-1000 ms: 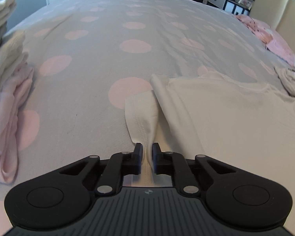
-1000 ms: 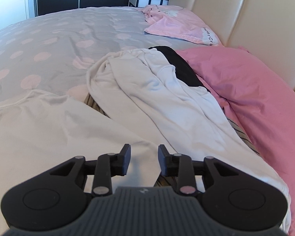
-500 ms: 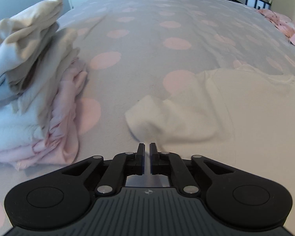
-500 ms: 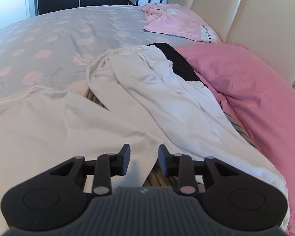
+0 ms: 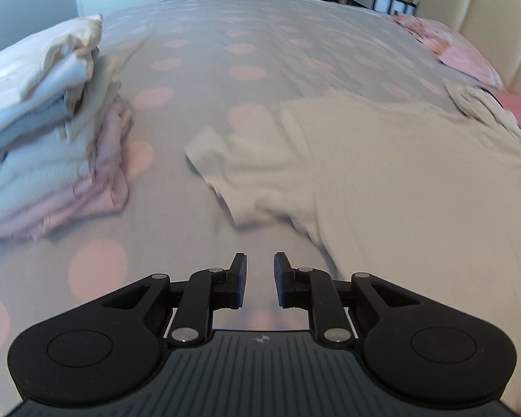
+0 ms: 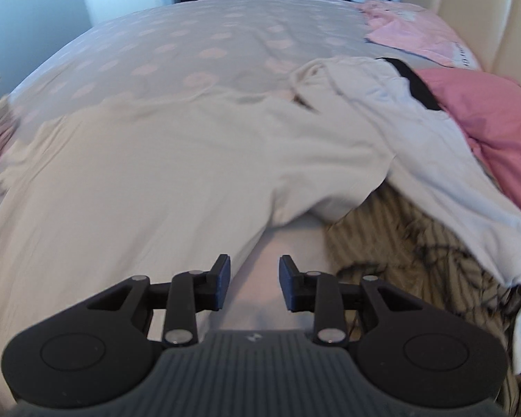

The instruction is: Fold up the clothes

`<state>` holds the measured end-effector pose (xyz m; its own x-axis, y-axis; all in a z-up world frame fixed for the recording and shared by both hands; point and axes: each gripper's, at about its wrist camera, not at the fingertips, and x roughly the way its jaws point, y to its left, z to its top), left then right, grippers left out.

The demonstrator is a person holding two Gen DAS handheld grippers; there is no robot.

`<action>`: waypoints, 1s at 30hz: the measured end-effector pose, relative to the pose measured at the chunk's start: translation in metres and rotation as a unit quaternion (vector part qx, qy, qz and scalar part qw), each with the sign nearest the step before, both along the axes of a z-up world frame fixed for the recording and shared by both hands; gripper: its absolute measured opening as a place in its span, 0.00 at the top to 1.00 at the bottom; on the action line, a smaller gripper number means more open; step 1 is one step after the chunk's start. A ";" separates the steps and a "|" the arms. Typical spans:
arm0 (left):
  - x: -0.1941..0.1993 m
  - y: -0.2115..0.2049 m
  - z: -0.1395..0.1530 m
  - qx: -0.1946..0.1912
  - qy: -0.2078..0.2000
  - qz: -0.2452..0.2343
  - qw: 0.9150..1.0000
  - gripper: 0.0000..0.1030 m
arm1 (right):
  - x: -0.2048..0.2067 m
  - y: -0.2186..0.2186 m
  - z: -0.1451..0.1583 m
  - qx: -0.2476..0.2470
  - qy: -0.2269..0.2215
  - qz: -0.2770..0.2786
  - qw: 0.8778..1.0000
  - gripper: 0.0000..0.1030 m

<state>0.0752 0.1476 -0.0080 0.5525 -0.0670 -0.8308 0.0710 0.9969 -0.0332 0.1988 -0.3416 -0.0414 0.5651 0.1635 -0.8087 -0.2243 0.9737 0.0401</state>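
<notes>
White cotton T-shirt (image 5: 392, 173) lies spread flat on the grey bedspread with pink dots (image 5: 260, 52), one sleeve crumpled toward a stack of folded clothes (image 5: 48, 132). Left gripper (image 5: 259, 278) and right gripper (image 6: 254, 280) hover just short of its edge, fingers parted, grasping nothing.

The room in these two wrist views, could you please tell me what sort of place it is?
Most likely a bedroom: a wide bed with a dotted cover, a padded headboard with pink pillows, and folded clothes stacked.
</notes>
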 end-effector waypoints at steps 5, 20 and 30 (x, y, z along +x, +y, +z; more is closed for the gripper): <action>-0.065 -0.018 -0.005 -0.004 0.024 -0.049 0.998 0.85 | -0.046 0.017 -0.007 -0.003 0.014 0.041 0.999 0.67; -0.183 -0.088 -0.061 0.064 0.112 -0.247 0.960 0.78 | -0.125 0.090 -0.014 0.008 0.032 0.137 0.990 0.67; -0.187 -0.073 -0.051 0.025 0.133 -0.207 0.969 1.00 | -0.122 0.097 -0.015 -0.008 0.032 0.121 0.992 0.66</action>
